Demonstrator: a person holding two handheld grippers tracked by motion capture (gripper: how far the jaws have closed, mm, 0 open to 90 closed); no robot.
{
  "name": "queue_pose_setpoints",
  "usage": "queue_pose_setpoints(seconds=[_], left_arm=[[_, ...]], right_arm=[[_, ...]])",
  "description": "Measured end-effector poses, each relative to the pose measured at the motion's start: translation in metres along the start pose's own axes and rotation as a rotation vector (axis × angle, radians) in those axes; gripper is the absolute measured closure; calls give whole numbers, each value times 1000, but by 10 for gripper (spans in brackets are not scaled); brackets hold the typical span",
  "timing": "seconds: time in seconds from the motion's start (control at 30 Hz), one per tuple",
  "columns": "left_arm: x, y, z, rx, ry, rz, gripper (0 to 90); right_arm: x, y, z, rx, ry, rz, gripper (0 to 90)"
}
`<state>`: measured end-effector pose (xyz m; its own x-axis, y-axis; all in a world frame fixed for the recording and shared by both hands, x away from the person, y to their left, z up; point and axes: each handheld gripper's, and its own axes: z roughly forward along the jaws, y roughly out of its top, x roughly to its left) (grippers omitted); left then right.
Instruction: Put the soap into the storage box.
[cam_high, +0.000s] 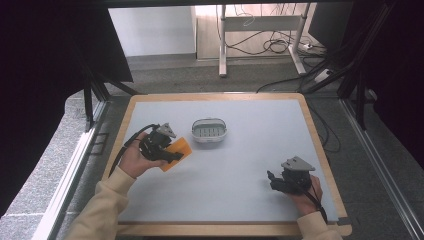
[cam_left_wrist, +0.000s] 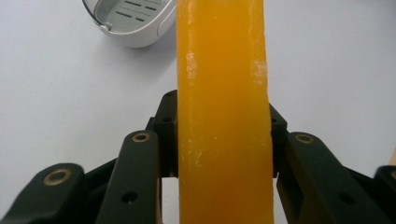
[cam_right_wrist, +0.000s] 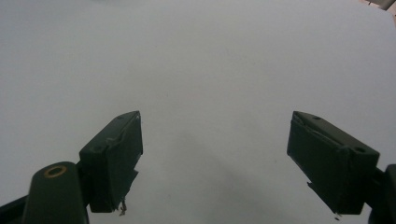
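Orange bar (cam_left_wrist: 223, 112) was clamped in the left gripper (cam_high: 172, 154), its ends cut off in the left gripper view. Right gripper (cam_right_wrist: 215, 158) gaped wide, holding nothing, over bare table (cam_high: 250, 165).

In my left tool's view the orange bar (cam_left_wrist: 223, 116) is cut at top and bottom, and the white basket (cam_left_wrist: 140, 28) is cut at the top.
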<state>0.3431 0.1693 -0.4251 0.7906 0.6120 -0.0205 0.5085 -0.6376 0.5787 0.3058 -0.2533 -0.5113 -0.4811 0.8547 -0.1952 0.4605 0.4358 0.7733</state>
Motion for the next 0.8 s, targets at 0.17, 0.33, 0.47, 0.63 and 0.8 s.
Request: queue_pose_setpoints(seconds=[0.17, 0.33, 0.47, 0.63, 0.8], left_arm=[[3, 3, -1, -13, 0, -4, 619], [6, 8, -1, -17, 4, 0, 619], [6, 10, 0, -16, 7, 6, 619], [10, 13, 1, -15, 4, 10, 619], [13, 16, 2, -12, 1, 16, 619]], right_arm=[[0, 0, 1, 2, -1, -1, 185], [-1, 0, 0, 2, -9, 2, 185], [-1, 0, 1, 3, -8, 4, 186], [-1, 0, 1, 4, -6, 4, 185], [-1, -1, 1, 10, -11, 5, 185]])
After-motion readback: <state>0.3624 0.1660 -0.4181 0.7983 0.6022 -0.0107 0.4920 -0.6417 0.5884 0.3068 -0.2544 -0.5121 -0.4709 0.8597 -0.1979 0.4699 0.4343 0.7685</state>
